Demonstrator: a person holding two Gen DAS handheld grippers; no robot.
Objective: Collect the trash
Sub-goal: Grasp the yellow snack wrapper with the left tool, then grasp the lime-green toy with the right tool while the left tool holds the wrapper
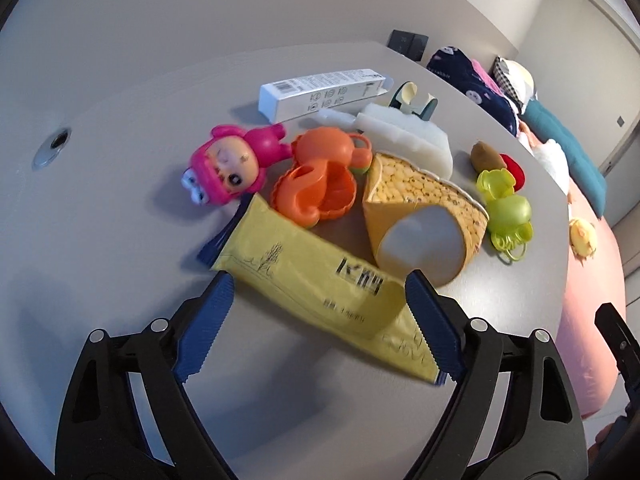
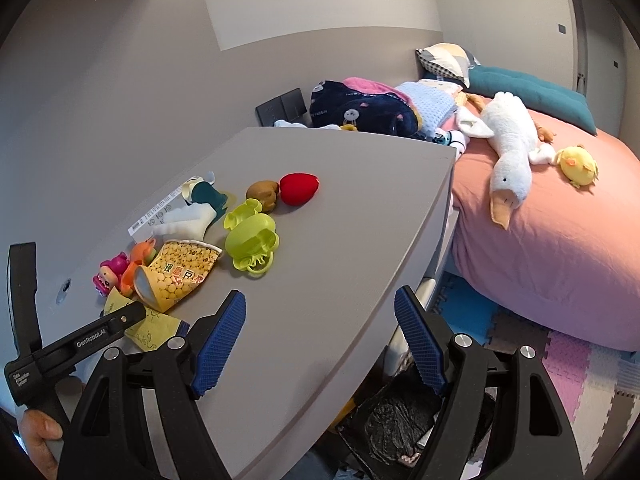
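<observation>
The yellow wrapper (image 1: 320, 284) lies flat on the grey table (image 1: 120, 184), its near end between the spread fingers of your left gripper (image 1: 316, 320), which holds nothing and does not yet pinch it. Its far end overlies a blue strip (image 1: 216, 240) and lies just beside the popcorn cup (image 1: 420, 216) and the orange toy (image 1: 320, 176). A thin, flat film offers little for the pads (image 1: 208, 324) to bite: closing too high may slide off it, closing too low may scrape the table. Dragging it may nudge the tipped cup, which looks free to roll. The pink doll (image 1: 228, 164), green toy (image 1: 508, 208) and white box (image 1: 320, 92) sit further off. Your right gripper (image 2: 320, 340) hangs wide and empty over the table edge, above the black-lined bin (image 2: 400, 420); a wrapper released short of it would probably land on the floor mats (image 2: 580, 364).
</observation>
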